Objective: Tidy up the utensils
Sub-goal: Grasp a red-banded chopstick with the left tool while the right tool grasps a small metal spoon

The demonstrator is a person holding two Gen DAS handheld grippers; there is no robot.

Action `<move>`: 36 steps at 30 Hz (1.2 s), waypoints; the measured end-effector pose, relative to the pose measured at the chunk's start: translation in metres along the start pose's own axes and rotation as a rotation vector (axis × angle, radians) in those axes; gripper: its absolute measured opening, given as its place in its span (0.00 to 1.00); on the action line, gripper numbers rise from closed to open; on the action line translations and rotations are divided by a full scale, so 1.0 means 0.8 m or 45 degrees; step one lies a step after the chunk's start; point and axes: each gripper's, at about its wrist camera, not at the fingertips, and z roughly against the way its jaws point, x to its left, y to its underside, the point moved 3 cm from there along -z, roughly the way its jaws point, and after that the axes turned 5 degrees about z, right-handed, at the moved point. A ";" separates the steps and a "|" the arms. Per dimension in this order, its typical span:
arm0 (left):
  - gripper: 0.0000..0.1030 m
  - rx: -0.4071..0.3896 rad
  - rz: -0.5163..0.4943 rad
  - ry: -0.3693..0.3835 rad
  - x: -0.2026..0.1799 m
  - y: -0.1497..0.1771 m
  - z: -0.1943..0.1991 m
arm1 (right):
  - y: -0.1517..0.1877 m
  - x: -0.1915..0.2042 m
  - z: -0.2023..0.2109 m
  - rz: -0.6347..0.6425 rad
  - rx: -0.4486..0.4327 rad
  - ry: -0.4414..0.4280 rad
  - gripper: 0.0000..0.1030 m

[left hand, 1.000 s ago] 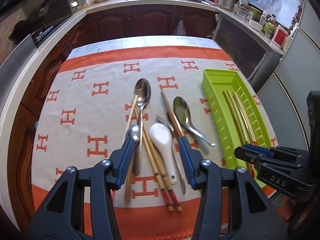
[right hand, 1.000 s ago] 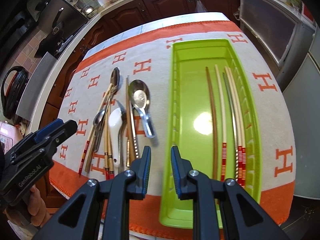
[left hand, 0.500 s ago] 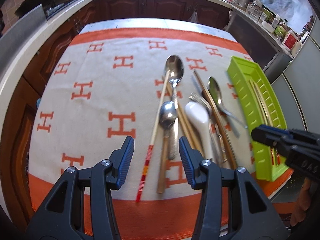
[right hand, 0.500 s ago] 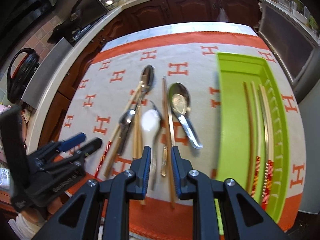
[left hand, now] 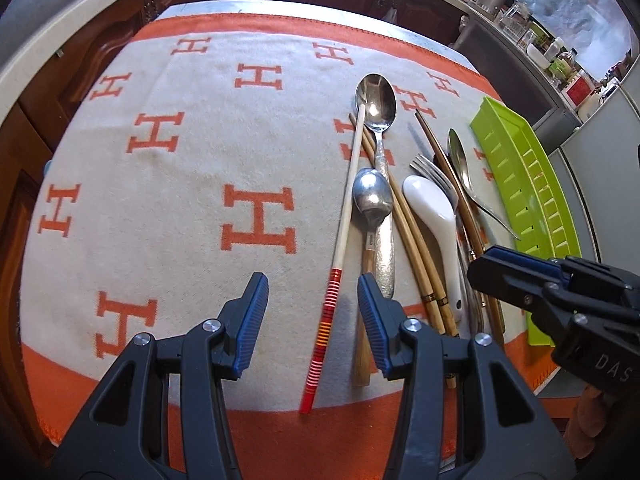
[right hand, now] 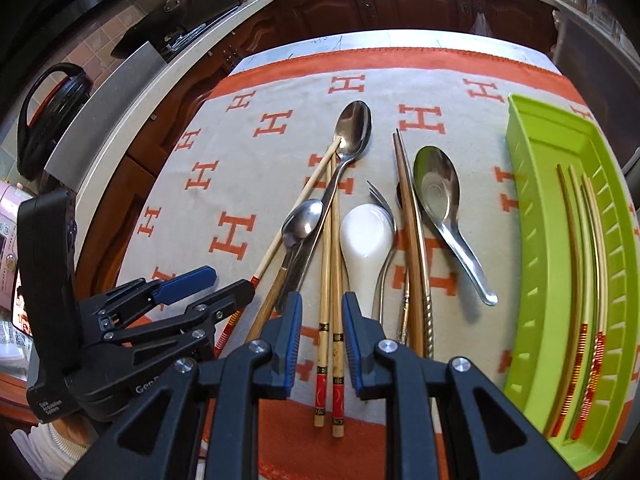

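Loose utensils lie on the orange-and-white cloth (left hand: 160, 200). My left gripper (left hand: 312, 320) is open, its jaws on either side of the red-striped end of a pale chopstick (left hand: 340, 240). My right gripper (right hand: 322, 334) is open, its jaws on either side of a bamboo chopstick pair (right hand: 330, 280) with red ends. Beside these lie a large steel spoon (right hand: 352, 128), a small spoon (right hand: 302, 222), a white ceramic spoon (right hand: 366, 240), a fork (right hand: 384, 208), brown chopsticks (right hand: 412, 240) and a steel soup spoon (right hand: 440, 200). The green tray (right hand: 532, 240) holds several chopsticks (right hand: 580, 260).
The table edge runs close below both grippers. Kitchen counters and dark wood cabinets (right hand: 400, 4) surround the table. A black kettle (right hand: 44, 120) stands on the counter at the left. The green tray also shows at the right in the left wrist view (left hand: 520, 184).
Both grippers have shifted left and come lower over the utensil pile. The right gripper has moved from the tray to the bamboo chopstick pair. The left now straddles the striped chopstick.
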 end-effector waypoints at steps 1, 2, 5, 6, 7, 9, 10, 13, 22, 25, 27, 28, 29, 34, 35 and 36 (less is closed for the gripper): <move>0.42 0.007 0.003 0.007 0.001 -0.001 -0.002 | 0.000 -0.003 -0.001 -0.010 -0.002 -0.002 0.20; 0.42 0.017 0.007 0.015 0.001 -0.002 -0.007 | -0.001 -0.003 -0.002 -0.015 -0.002 -0.005 0.20; 0.42 0.006 -0.006 0.007 -0.001 -0.007 -0.012 | -0.001 -0.008 -0.007 -0.029 0.001 -0.012 0.20; 0.42 0.005 -0.017 0.001 -0.003 -0.008 -0.014 | -0.001 -0.009 -0.009 -0.033 0.005 -0.016 0.20; 0.42 -0.002 -0.028 -0.010 -0.006 -0.010 -0.016 | -0.001 -0.010 -0.010 -0.036 0.008 -0.019 0.20; 0.42 -0.013 -0.049 -0.035 -0.009 -0.012 -0.018 | -0.001 -0.013 -0.013 -0.040 0.012 -0.025 0.20; 0.42 -0.020 -0.068 -0.058 -0.013 -0.014 -0.021 | -0.001 -0.014 -0.013 -0.042 0.013 -0.027 0.20; 0.42 -0.034 -0.156 -0.156 -0.025 -0.015 -0.028 | 0.000 -0.017 -0.017 -0.051 0.018 -0.038 0.20; 0.03 -0.064 -0.228 -0.156 -0.040 -0.018 -0.033 | 0.001 -0.019 -0.024 -0.066 0.028 -0.076 0.19; 0.03 -0.056 -0.162 -0.097 -0.030 -0.018 -0.031 | 0.000 -0.017 -0.023 -0.061 0.017 -0.093 0.19; 0.03 -0.048 -0.113 -0.055 -0.022 -0.017 -0.027 | -0.001 -0.014 -0.023 -0.054 0.010 -0.104 0.19; 0.03 -0.046 -0.095 -0.041 -0.018 -0.016 -0.025 | -0.002 -0.012 -0.023 -0.050 0.007 -0.110 0.19; 0.03 -0.046 -0.084 -0.033 -0.014 -0.016 -0.023 | -0.004 -0.009 -0.024 -0.044 0.001 -0.119 0.19; 0.03 -0.070 -0.035 0.010 -0.003 -0.015 -0.008 | -0.016 0.009 -0.033 0.003 -0.028 -0.128 0.20; 0.03 -0.078 -0.033 0.013 -0.001 -0.014 -0.004 | -0.020 0.015 -0.037 0.020 -0.040 -0.128 0.20; 0.03 -0.085 -0.030 0.013 0.001 -0.014 -0.001 | -0.023 0.019 -0.039 0.030 -0.047 -0.124 0.20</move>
